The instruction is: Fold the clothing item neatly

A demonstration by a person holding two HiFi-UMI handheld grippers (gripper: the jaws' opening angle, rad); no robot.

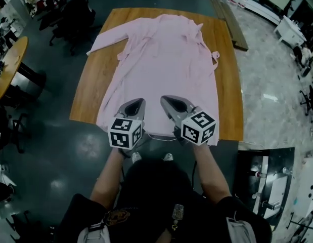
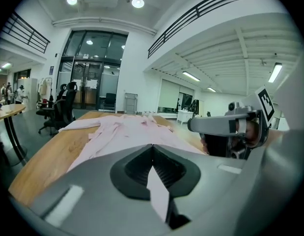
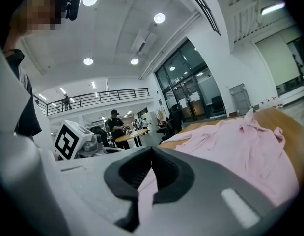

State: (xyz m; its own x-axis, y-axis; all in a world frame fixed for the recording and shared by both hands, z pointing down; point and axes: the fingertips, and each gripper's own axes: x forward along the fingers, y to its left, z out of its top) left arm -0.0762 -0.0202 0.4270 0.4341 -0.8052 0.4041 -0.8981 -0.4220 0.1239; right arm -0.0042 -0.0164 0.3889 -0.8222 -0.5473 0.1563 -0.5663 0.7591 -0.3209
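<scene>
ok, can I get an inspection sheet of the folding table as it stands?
Surface: wooden table, one garment on it.
Job's things: pink garment spread flat, collar at the far end, hem at the near edge.
Clutter: nothing seen.
Grippers: left hand-held gripper and right hand-held gripper both shut on the garment's near hem.
Cables: nothing seen.
Surroundings: office chairs and round table on the left, bench far right.

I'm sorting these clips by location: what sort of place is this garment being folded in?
Probably a large open office or lab hall, not a home: black swivel office chairs, a tall glass-fronted entrance and a railed upper gallery show it.
</scene>
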